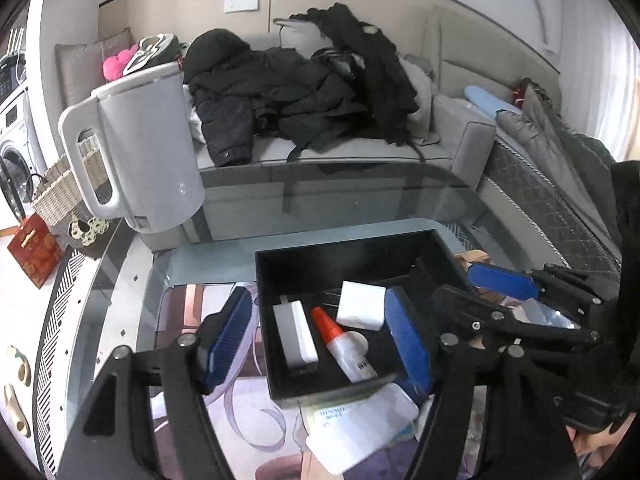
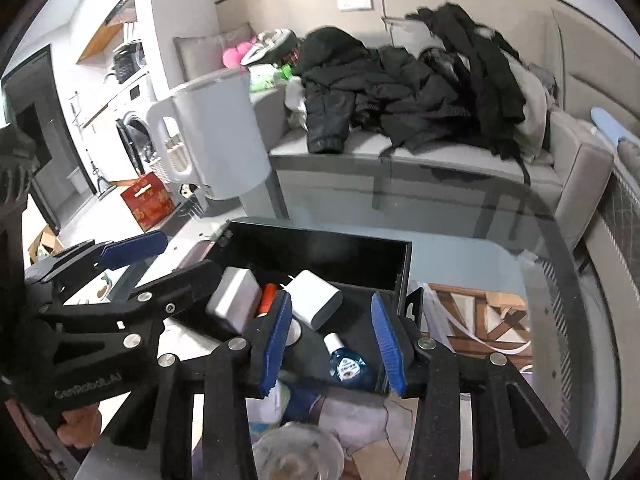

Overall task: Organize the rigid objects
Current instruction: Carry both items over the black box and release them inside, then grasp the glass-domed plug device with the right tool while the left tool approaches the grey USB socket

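Both jaws open and empty over the black box (image 1: 344, 248), so I'd drop my left gripper (image 1: 320, 336) squarely onto the white card (image 1: 360, 420) edges next.

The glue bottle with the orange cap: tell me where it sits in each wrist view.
Left wrist view: the glue bottle lies in the black box, lower centre, between the grey adapter and the white charger.
Right wrist view: only its orange cap shows, centre left, behind the right tongs' left finger.
Shared landmark: the white kettle behind the box.
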The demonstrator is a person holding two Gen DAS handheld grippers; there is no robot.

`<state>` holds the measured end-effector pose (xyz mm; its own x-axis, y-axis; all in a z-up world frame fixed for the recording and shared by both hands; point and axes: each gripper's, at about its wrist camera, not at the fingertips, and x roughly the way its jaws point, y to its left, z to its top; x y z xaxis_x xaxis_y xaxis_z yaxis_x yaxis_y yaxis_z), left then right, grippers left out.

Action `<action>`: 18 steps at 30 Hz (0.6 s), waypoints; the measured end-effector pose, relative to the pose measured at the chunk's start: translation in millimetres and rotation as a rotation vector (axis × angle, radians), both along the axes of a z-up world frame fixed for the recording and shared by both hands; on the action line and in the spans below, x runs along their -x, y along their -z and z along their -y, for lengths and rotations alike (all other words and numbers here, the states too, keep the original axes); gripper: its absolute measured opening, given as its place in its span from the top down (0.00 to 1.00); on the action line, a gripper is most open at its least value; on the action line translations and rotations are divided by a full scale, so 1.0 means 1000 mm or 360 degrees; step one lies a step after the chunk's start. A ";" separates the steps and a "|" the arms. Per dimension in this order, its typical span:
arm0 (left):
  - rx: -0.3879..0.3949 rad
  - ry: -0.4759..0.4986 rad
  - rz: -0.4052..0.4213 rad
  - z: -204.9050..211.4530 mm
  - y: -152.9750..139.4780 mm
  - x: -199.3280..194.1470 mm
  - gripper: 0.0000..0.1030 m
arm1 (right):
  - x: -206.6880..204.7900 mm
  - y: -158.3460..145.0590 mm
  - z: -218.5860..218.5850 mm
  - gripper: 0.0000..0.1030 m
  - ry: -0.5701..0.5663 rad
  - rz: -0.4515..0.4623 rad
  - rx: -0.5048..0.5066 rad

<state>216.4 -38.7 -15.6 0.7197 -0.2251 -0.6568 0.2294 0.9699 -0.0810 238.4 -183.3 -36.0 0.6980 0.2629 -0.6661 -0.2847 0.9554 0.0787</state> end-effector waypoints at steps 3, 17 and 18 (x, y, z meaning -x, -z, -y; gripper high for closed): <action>0.0016 0.0023 0.0049 -0.003 -0.011 0.015 0.29 | 0.021 -0.015 0.006 0.46 -0.0014 0.0072 -0.0024; -0.0095 0.0223 0.0108 0.002 -0.013 0.088 0.25 | 0.097 -0.029 0.022 0.27 -0.0175 0.0119 0.0008; -0.0079 0.0235 0.0078 0.001 -0.009 0.091 0.25 | 0.100 -0.028 0.023 0.27 -0.0187 0.0105 0.0005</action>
<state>125.3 -39.5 -6.5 0.7127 -0.2990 -0.6346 0.3722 0.9279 -0.0192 138.8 -206.4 -8.0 0.7051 0.3432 -0.6205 -0.3989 0.9155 0.0532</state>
